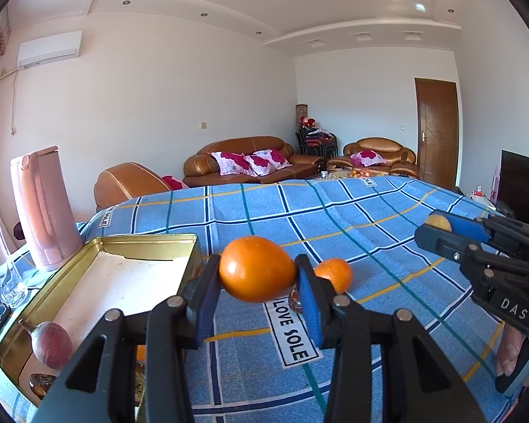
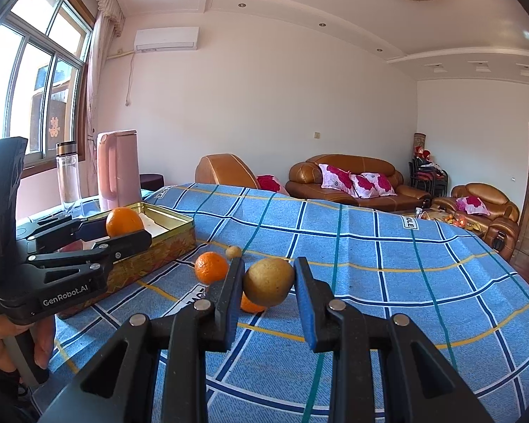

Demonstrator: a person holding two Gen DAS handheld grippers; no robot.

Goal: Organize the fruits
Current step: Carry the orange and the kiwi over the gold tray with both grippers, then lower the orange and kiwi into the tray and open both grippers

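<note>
Between my left gripper's (image 1: 257,275) blue pads sits a smooth, egg-shaped orange fruit (image 1: 255,268), clamped and lifted clear of the blue checked tablecloth (image 1: 335,218). Its long axis runs across the jaws, narrower end toward the right pad. My right gripper (image 2: 268,282) is closed on a round yellow-brown fruit (image 2: 268,281). I judge the step to be carrying to deposit: next, swing left to the open gold metal tin (image 1: 151,239), left of my left gripper, and release inside.
</note>
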